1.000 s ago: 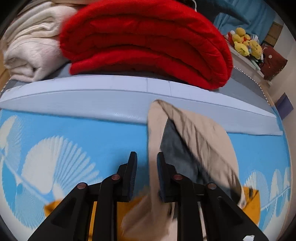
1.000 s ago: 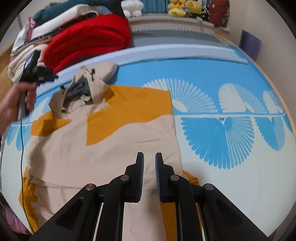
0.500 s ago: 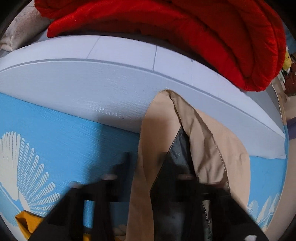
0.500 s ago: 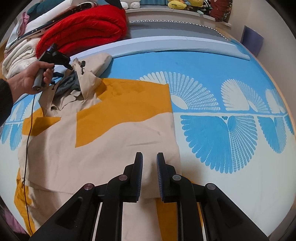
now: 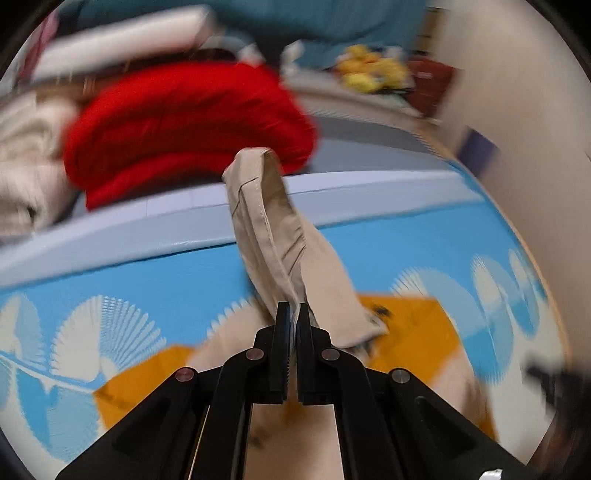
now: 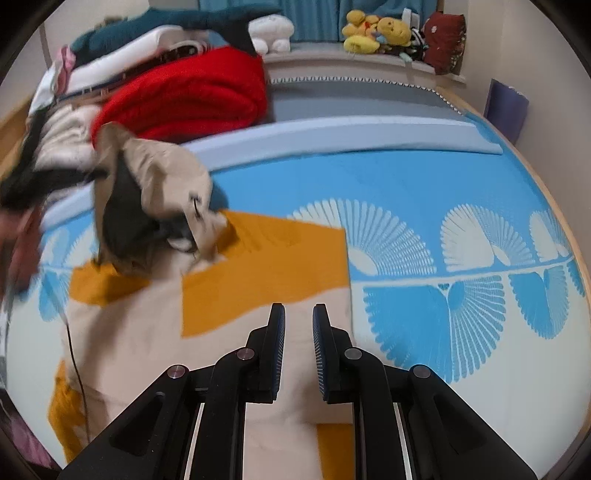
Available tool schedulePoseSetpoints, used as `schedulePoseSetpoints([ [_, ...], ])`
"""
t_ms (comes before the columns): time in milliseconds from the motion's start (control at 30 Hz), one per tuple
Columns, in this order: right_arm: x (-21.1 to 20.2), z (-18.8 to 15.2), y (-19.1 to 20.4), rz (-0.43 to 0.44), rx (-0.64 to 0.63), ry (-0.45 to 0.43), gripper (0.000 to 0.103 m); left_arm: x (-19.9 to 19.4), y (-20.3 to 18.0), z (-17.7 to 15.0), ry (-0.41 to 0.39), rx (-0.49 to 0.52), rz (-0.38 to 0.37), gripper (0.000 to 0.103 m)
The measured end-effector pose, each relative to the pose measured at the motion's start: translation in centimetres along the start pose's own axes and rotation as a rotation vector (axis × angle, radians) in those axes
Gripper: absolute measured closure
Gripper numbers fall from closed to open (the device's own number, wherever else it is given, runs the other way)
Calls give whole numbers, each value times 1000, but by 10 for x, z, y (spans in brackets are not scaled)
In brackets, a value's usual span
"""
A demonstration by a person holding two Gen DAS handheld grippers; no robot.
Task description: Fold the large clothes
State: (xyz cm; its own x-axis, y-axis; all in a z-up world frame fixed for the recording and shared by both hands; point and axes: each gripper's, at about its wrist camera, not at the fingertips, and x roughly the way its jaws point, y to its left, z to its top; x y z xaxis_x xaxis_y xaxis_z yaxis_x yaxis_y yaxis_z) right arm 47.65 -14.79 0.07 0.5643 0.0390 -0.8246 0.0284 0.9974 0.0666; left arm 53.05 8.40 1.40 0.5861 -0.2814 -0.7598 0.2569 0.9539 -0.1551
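A large beige and orange jacket (image 6: 258,266) lies spread on the blue fan-patterned mat (image 6: 424,192). My left gripper (image 5: 291,314) is shut on the jacket's beige hood (image 5: 273,236) and holds it lifted above the mat. In the right wrist view the raised hood (image 6: 155,184) shows its dark lining at the far left, with the left hand blurred beside it. My right gripper (image 6: 298,317) is open and empty, hovering over the jacket's lower body near its right edge.
A folded red blanket (image 6: 192,96) and a stack of cream and white bedding (image 5: 26,162) sit behind the mat's pale blue edge (image 6: 332,133). Plush toys (image 6: 376,33) line the back ledge. A wall runs along the right.
My left gripper has shut on the hood and lifted it up and toward the jacket's body. My right gripper has opened a little and stays over the lower jacket.
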Motion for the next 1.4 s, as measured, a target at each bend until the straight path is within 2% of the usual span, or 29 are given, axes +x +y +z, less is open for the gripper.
schedulePoseSetpoints([
  [67,-4,0,2,19,17,-6,86,-43,-26,-52,-38,85,-19,103],
  [100,-8,-1,4,36,26,-11,86,-54,-36,-77,-29,106,-28,103],
  [167,-15,-4,10,65,24,-32,86,-57,-48,-111,38,132,-18,98],
  [233,-23,-8,17,80,11,-56,84,-56,-51,-153,139,97,-34,98],
  [300,-28,-13,20,107,23,-70,75,-59,-42,-177,197,26,-52,94],
  [367,-31,-18,21,143,50,-77,65,-62,-32,-186,222,-44,-83,90],
  [400,-32,-21,23,160,56,-76,64,-61,-26,-185,239,-78,-65,88],
  [433,-31,-24,25,173,57,-74,64,-58,-18,-180,245,-118,-13,88],
  [500,-26,-28,32,210,53,-56,63,-53,-3,-171,223,-198,1,80],
  [567,-17,-31,41,260,59,-19,62,-40,21,-164,229,-357,-41,72],
  [600,-9,-33,46,282,67,11,62,-31,36,-167,245,-470,-67,68],
  [667,7,-37,53,304,81,69,62,-19,50,-178,278,-615,-91,64],
  [733,27,-43,59,305,98,130,62,-4,59,-190,321,-711,-99,63],
  [833,56,-52,66,269,116,227,62,19,66,-209,399,-803,-121,63],
  [933,84,-61,65,277,166,310,62,31,68,-218,439,-823,-113,63],
  [1033,100,-65,61,283,220,353,63,37,65,-220,435,-823,-118,65],
  [1067,104,-66,60,285,236,355,72,38,63,-219,430,-820,-131,68],
  [1133,106,-66,56,293,262,350,93,39,59,-216,432,-803,-161,83],
  [1167,106,-66,55,298,274,342,95,39,56,-213,434,-785,-164,97],
  [1233,102,-64,49,314,301,320,100,32,56,-204,401,-765,-155,100],
  [1300,101,-64,41,335,332,299,100,23,54,-193,347,-718,-125,101],
  [1333,105,-65,41,317,328,310,100,21,50,-189,342,-664,-83,101],
  [1400,121,-77,36,271,338,383,100,34,45,-195,420,-602,4,101],
])
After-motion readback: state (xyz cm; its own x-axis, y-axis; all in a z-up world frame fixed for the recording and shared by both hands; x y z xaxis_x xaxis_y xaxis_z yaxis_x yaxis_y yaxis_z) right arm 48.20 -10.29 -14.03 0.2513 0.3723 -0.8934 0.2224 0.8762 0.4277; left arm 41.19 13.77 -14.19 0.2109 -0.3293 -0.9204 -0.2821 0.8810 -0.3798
